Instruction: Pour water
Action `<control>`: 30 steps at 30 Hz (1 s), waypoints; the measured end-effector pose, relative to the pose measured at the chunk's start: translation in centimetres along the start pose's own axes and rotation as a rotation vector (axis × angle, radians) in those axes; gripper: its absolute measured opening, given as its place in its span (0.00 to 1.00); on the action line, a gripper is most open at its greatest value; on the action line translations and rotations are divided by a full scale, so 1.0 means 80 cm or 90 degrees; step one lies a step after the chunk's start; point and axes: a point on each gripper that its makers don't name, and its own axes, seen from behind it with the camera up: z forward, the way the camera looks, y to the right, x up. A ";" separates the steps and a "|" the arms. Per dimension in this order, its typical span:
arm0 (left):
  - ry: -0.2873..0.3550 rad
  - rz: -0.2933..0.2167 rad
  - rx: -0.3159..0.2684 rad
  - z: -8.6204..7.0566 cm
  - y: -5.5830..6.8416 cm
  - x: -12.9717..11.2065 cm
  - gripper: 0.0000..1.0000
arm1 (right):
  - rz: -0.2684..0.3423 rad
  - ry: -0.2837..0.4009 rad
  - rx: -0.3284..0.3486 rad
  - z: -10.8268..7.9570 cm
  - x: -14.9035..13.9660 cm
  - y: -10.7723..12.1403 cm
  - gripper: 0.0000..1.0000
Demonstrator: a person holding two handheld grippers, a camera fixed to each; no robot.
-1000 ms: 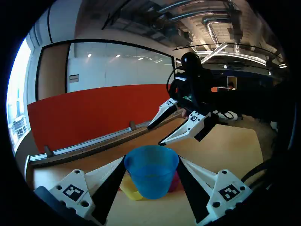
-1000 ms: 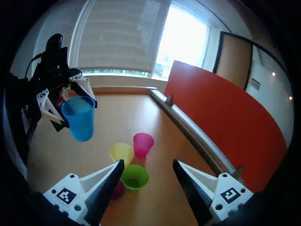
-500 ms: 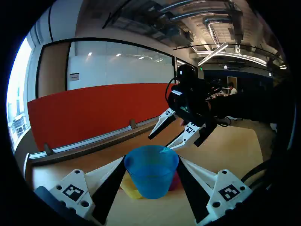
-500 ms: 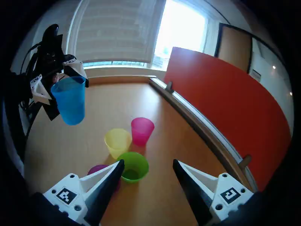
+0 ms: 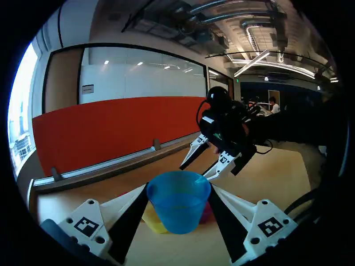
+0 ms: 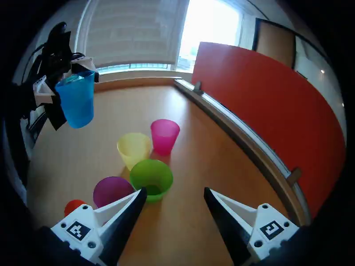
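My left gripper point(image 5: 178, 199) is shut on a translucent blue cup point(image 5: 178, 206) with water in it, held upright above the wooden table. The right gripper view shows that blue cup point(image 6: 76, 104) in the air at upper left, held by the left gripper point(image 6: 66, 82). Below it on the table stand a yellow cup point(image 6: 133, 150), a pink cup point(image 6: 164, 135), a green cup point(image 6: 151, 178) and a purple cup point(image 6: 111, 192). My right gripper point(image 6: 174, 205) is open with nothing between its fingers, just short of the green cup. The left gripper view shows the right gripper point(image 5: 205, 161) beyond the blue cup.
The wooden table point(image 6: 208, 146) ends at a rail point(image 6: 230, 128) below a red partition point(image 6: 275, 102). A small red object point(image 6: 73, 206) lies beside the purple cup. Yellow point(image 5: 153, 220) and pink point(image 5: 206, 213) cups peek out under the blue cup. A dark sleeve point(image 5: 293, 126) holds the right gripper.
The right gripper has pulled back and tipped down, so the purple cup and the red object have come into its view. In the left gripper view it has drawn smaller and farther. The blue cup stays gripped.
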 end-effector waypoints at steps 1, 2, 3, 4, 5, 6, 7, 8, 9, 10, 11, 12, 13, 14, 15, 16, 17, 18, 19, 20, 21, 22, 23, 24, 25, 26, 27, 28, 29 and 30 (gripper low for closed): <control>0.000 0.000 -0.001 0.000 0.001 0.000 0.89 | 0.002 -0.002 0.001 0.001 -0.003 0.000 1.00; -0.001 0.000 -0.001 0.001 0.001 0.000 0.89 | 0.003 -0.004 0.001 0.002 -0.006 -0.001 1.00; -0.001 0.000 -0.002 0.001 0.001 -0.001 0.89 | 0.004 -0.006 0.002 0.002 -0.009 -0.001 1.00; -0.002 0.001 -0.002 0.001 0.002 -0.001 0.89 | 0.005 -0.008 0.003 0.003 -0.012 -0.002 1.00; -0.002 0.001 -0.003 0.001 0.003 -0.002 0.89 | 0.006 -0.010 0.003 0.004 -0.015 -0.003 1.00; -0.002 0.001 -0.004 0.002 0.003 -0.002 0.89 | 0.007 -0.013 0.004 0.004 -0.018 -0.003 1.00; -0.003 0.002 -0.004 0.002 0.004 -0.002 0.89 | 0.009 -0.015 0.004 0.005 -0.022 -0.003 1.00; -0.003 0.002 -0.004 0.002 0.004 -0.002 0.89 | 0.010 -0.018 0.004 0.006 -0.025 -0.004 1.00; -0.003 0.003 -0.005 0.002 0.004 -0.002 0.89 | 0.010 -0.020 0.005 0.006 -0.027 -0.004 1.00; -0.003 0.003 -0.004 0.003 0.004 -0.002 0.89 | 0.011 -0.021 0.006 0.007 -0.029 -0.005 1.00; -0.004 0.003 -0.004 0.003 0.004 -0.003 0.89 | 0.011 -0.022 0.007 0.007 -0.031 -0.006 1.00; -0.004 0.003 -0.004 0.004 0.004 -0.003 0.89 | 0.012 -0.023 0.008 0.008 -0.033 -0.007 1.00; -0.004 0.002 -0.004 0.004 0.004 -0.004 0.89 | 0.014 -0.023 0.009 0.008 -0.034 -0.008 1.00; -0.005 0.001 -0.004 0.005 0.003 -0.004 0.89 | 0.015 -0.023 0.010 0.009 -0.035 -0.008 1.00; -0.005 0.000 -0.004 0.005 0.003 -0.005 0.89 | 0.016 -0.024 0.011 0.009 -0.037 -0.009 1.00; -0.006 0.000 -0.004 0.005 0.003 -0.006 0.89 | 0.018 -0.025 0.011 0.010 -0.038 -0.009 1.00; -0.006 -0.001 -0.004 0.006 0.003 -0.006 0.89 | 0.019 -0.026 0.011 0.010 -0.039 -0.009 1.00; -0.006 -0.001 -0.004 0.006 0.003 -0.007 0.89 | 0.019 -0.026 0.011 0.011 -0.040 -0.009 1.00; -0.007 -0.001 -0.005 0.006 0.003 -0.007 0.89 | 0.020 -0.027 0.011 0.011 -0.040 -0.009 1.00; -0.007 0.000 -0.005 0.006 0.003 -0.008 0.89 | 0.020 -0.027 0.011 0.012 -0.041 -0.009 1.00; -0.008 0.000 -0.005 0.007 0.003 -0.008 0.89 | 0.021 -0.027 0.011 0.012 -0.041 -0.010 1.00; -0.008 0.000 -0.004 0.007 0.003 -0.009 0.89 | 0.022 -0.027 0.012 0.014 -0.042 -0.010 1.00; -0.009 0.001 -0.004 0.007 0.002 -0.009 0.89 | 0.023 -0.027 0.012 0.015 -0.042 -0.010 1.00; -0.009 0.001 -0.004 0.007 0.002 -0.009 0.89 | 0.024 -0.027 0.013 0.016 -0.042 -0.010 1.00; -0.009 0.000 -0.004 0.008 0.002 -0.009 0.89 | 0.024 -0.027 0.014 0.018 -0.042 -0.011 1.00; -0.009 -0.001 -0.004 0.008 0.001 -0.009 0.89 | 0.024 -0.027 0.015 0.019 -0.042 -0.012 1.00; -0.009 -0.001 -0.004 0.008 0.001 -0.009 0.89 | 0.025 -0.026 0.016 0.021 -0.041 -0.012 1.00; -0.009 -0.001 -0.004 0.008 0.001 -0.009 0.89 | 0.024 -0.027 0.017 0.023 -0.041 -0.013 1.00; -0.008 -0.002 -0.004 0.007 0.000 -0.009 0.89 | 0.024 -0.027 0.018 0.024 -0.040 -0.014 1.00; -0.009 -0.002 -0.004 0.007 0.000 -0.009 0.89 | 0.024 -0.026 0.020 0.026 -0.040 -0.015 1.00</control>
